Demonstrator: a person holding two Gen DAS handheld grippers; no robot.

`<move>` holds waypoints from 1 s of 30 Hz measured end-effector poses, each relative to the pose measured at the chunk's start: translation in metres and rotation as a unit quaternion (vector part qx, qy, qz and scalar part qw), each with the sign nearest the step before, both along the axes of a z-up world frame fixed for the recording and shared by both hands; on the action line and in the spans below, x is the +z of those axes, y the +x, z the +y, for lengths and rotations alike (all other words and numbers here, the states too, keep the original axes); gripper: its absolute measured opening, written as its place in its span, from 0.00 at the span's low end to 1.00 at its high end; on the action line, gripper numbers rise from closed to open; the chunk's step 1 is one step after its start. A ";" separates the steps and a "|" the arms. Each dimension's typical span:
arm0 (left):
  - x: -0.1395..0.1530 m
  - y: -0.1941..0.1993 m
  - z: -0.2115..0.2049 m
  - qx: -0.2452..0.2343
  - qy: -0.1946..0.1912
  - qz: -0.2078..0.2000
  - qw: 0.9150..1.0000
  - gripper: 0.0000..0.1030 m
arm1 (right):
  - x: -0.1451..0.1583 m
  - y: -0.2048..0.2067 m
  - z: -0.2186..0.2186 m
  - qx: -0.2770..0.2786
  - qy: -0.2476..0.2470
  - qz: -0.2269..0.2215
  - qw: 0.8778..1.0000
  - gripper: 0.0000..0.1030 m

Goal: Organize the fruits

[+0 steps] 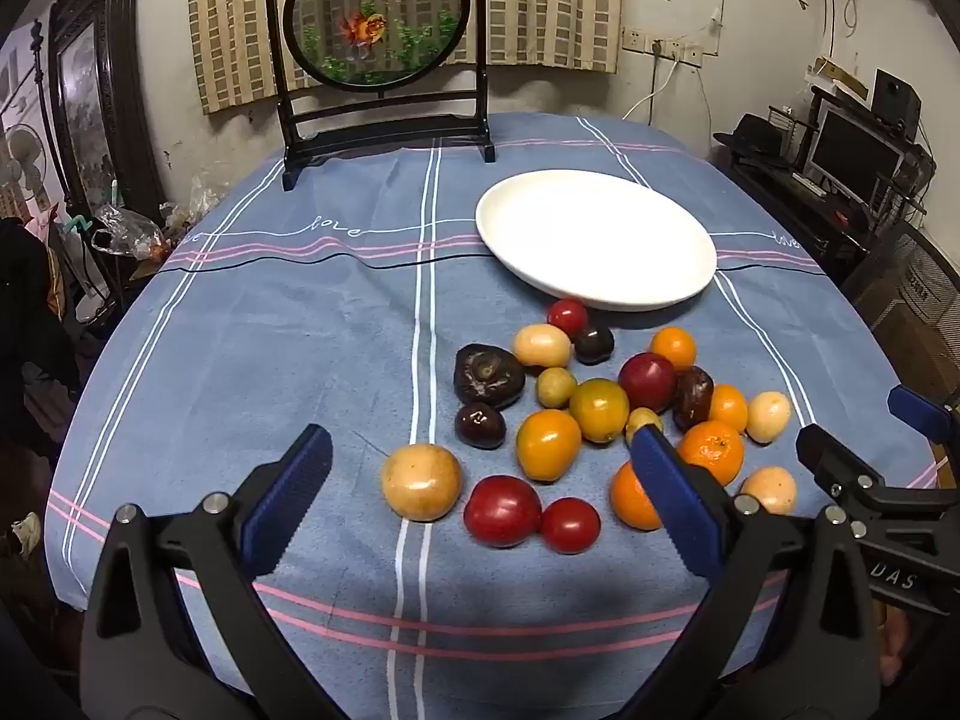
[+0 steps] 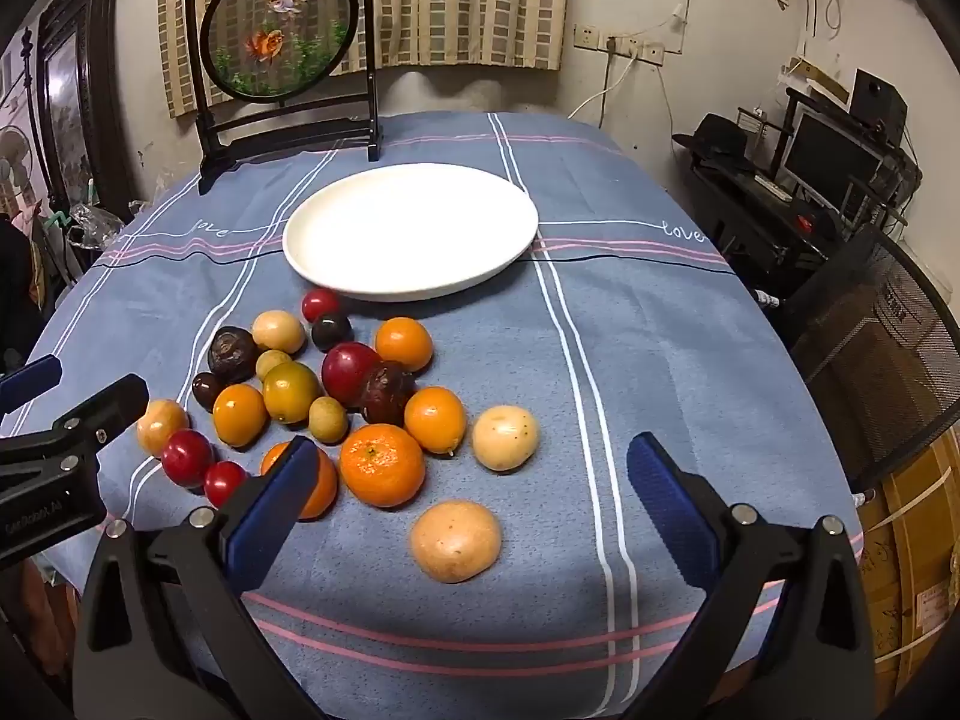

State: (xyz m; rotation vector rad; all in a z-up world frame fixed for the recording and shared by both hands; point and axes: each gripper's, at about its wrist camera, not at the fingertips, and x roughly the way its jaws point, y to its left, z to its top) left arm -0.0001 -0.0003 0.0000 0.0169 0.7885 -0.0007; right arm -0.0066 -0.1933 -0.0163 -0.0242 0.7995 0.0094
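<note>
Several loose fruits lie on the blue cloth: oranges [image 2: 381, 464], red plums [image 1: 501, 510], tan round fruits [image 1: 422, 482] and dark ones [image 1: 488, 375]. Behind them sits an empty white plate [image 1: 678, 276] [image 2: 336, 264]. My left gripper [image 1: 483, 462] is open above the near fruits, nothing between its fingers. My right gripper [image 2: 474, 468] is open too, hovering over a tan fruit [image 2: 455, 540] and the oranges without touching them. Each gripper shows at the edge of the other's view: the right gripper [image 1: 870, 468] and the left gripper [image 2: 66, 408].
A dark framed round goldfish screen [image 1: 375, 12] stands at the table's far edge. A mesh chair [image 2: 888, 348] and a desk with a monitor [image 2: 831, 162] are to the right. Clutter and bags [image 1: 129, 234] sit left of the table.
</note>
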 end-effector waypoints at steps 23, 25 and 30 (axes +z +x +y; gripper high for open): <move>0.000 -0.001 0.004 0.002 -0.003 0.002 1.000 0.98 | 0.001 -0.001 0.002 0.005 0.005 0.001 1.000 0.99; -0.002 -0.001 0.004 0.002 -0.003 0.003 1.000 0.98 | 0.001 -0.002 0.003 0.005 0.005 0.001 1.000 0.99; -0.002 -0.001 0.004 0.002 -0.003 0.003 1.000 0.98 | 0.001 -0.002 0.003 0.006 0.005 0.001 1.000 0.99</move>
